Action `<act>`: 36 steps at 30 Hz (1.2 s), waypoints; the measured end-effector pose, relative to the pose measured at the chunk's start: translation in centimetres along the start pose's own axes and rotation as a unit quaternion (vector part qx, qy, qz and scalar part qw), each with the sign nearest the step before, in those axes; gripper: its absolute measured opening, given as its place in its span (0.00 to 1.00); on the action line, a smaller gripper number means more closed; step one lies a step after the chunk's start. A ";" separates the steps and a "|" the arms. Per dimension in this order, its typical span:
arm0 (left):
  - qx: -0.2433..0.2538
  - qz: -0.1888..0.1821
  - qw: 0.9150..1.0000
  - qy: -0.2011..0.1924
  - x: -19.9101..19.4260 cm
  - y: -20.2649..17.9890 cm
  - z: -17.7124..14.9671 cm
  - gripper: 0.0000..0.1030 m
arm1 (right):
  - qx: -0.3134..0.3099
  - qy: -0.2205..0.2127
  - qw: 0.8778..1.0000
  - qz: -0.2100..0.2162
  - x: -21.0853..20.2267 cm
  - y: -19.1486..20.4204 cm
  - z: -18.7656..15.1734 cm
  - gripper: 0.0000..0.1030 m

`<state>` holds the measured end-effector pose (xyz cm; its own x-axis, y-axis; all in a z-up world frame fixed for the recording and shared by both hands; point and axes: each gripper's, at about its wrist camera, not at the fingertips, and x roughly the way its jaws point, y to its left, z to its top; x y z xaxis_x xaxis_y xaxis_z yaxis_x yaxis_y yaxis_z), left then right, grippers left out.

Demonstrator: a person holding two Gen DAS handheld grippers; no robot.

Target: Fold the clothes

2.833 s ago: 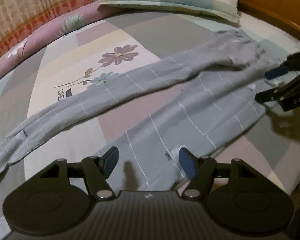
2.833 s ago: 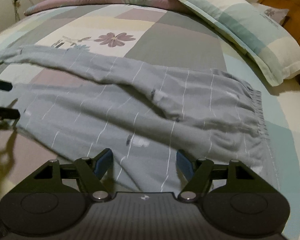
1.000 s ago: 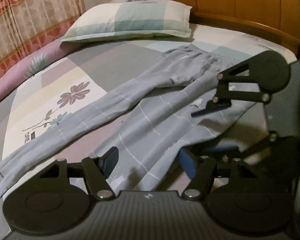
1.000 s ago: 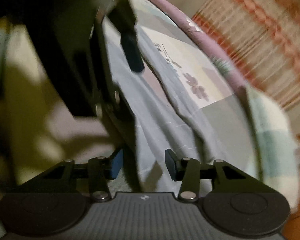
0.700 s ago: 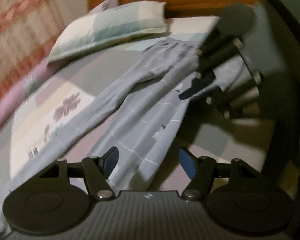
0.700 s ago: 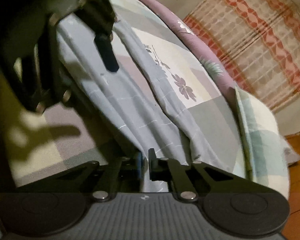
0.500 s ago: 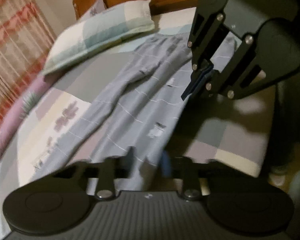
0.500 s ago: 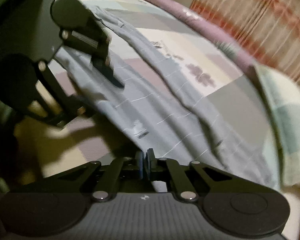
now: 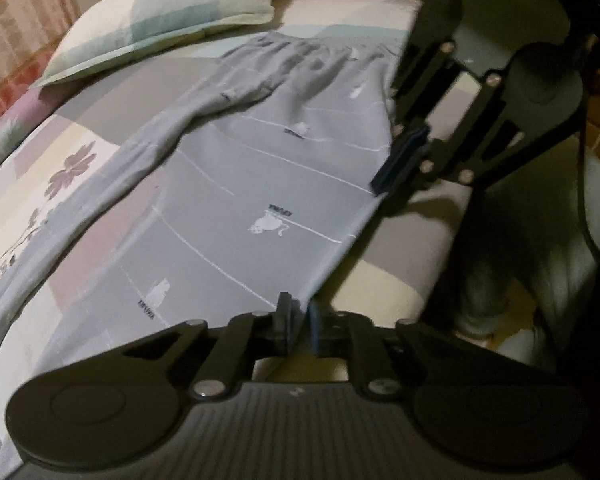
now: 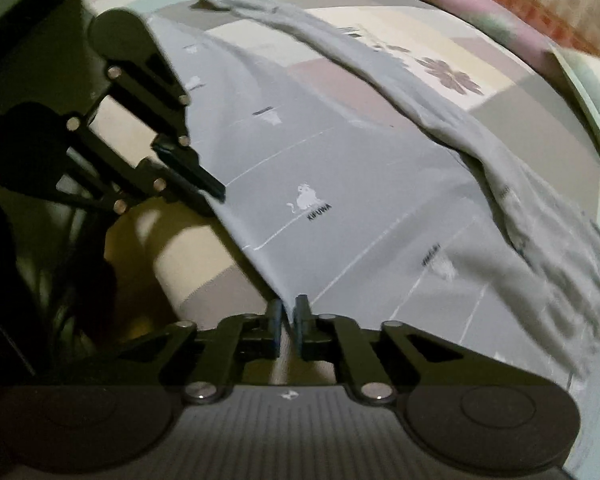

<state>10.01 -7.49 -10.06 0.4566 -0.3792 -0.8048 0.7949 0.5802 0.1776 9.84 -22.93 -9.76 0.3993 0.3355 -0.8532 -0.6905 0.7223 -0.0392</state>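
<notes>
Left gripper [image 9: 298, 322], lower centre of its own view: jaws drawn to a narrow gap and pinching the near edge of the grey trousers [image 9: 260, 184]. They closed on the cloth within the last second and have since eased slightly; fabric remains between the pads. Right gripper [image 10: 288, 322], lower centre of its view: same condition, narrow gap, the trouser edge running down between its fingers. Each tool also appears in the other's view, the right one [image 9: 400, 160] at right of centre on the same edge, the left one [image 10: 196, 178] at left of centre.

Location of garment: spread lengthwise on the bed [image 9: 380, 280], waistband toward the pillow [image 9: 160, 12] at upper left of the left view. The near leg is held taut along its outer edge between the two grips. The far leg [image 9: 120, 168] lies splayed apart toward the flowered patch of the sheet.

Progress: early. Judged from the layout, no fold is yet made; only the grips on the near leg are secured. Remaining, in my estimate: carry the near leg over onto the far one, then fold along the length.

Markings: small white cat motif with dark lettering beneath, reading roughly "XIFUWA" [image 10: 318, 212] in the right view; the other prints are too blurred to read.
</notes>
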 end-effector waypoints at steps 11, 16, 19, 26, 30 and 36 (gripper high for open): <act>-0.089 0.055 0.994 -0.020 -4.0 3.9 -0.9 0.31 | 0.402 -0.084 0.909 -0.067 -5.8 -10.6 -9.9 0.44; -0.134 0.061 0.989 -0.028 -3.4 4.9 -0.4 0.32 | 0.554 -0.159 0.816 -0.037 -5.0 -14.5 -14.7 0.44; -0.148 0.054 0.987 -0.028 -2.9 4.9 -0.2 0.32 | 0.563 -0.185 0.803 -0.057 -4.2 -15.2 -14.8 0.43; -0.139 0.058 0.989 -0.009 -2.1 4.2 -0.2 0.32 | 0.565 -0.179 0.799 -0.101 -5.0 -15.5 -15.5 0.07; -0.148 0.070 0.987 0.005 -1.6 4.4 -0.4 0.32 | 0.557 -0.162 0.801 -0.147 -7.1 -15.7 -16.6 0.03; -0.146 0.080 0.986 0.011 -1.3 5.1 -0.4 0.33 | 0.532 -0.144 0.818 -0.166 -9.1 -15.6 -16.3 0.08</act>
<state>13.31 -3.80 -8.36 0.5552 -0.2516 -0.7927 0.5632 0.8151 0.1358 7.14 -47.12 -9.85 0.6897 0.0322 -0.7234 0.3388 0.8686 0.3617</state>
